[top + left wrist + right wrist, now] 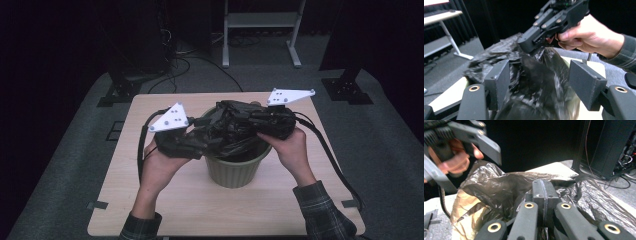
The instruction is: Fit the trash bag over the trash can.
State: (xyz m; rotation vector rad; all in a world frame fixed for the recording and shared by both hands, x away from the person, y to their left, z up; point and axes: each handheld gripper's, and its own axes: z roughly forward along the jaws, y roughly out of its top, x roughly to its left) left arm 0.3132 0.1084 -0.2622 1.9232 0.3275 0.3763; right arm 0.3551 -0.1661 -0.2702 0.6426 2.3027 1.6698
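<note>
From the high view, a black plastic bag point(227, 131) is bunched over the mouth of a green pot point(234, 169) standing mid-tabletop point(165, 200). The left gripper point(186, 131) and the right gripper point(260, 119) meet the bag from either side. What the pot holds is hidden under the film.

In the left gripper view, the left gripper point(540, 80) has its jaws standing wide apart with the bag point(536, 85) bulging between them, not pinched. The right gripper point(529, 46) bites the bag's upper edge, held by a hand point(589, 37).

In the right gripper view, the right gripper point(543, 192) has its jaws pressed together, film point(499, 187) apparently caught between them.

The bag looks light, limp and slippery, likely to tear if yanked; a gathered fold at the rim seems the best hold.
</note>
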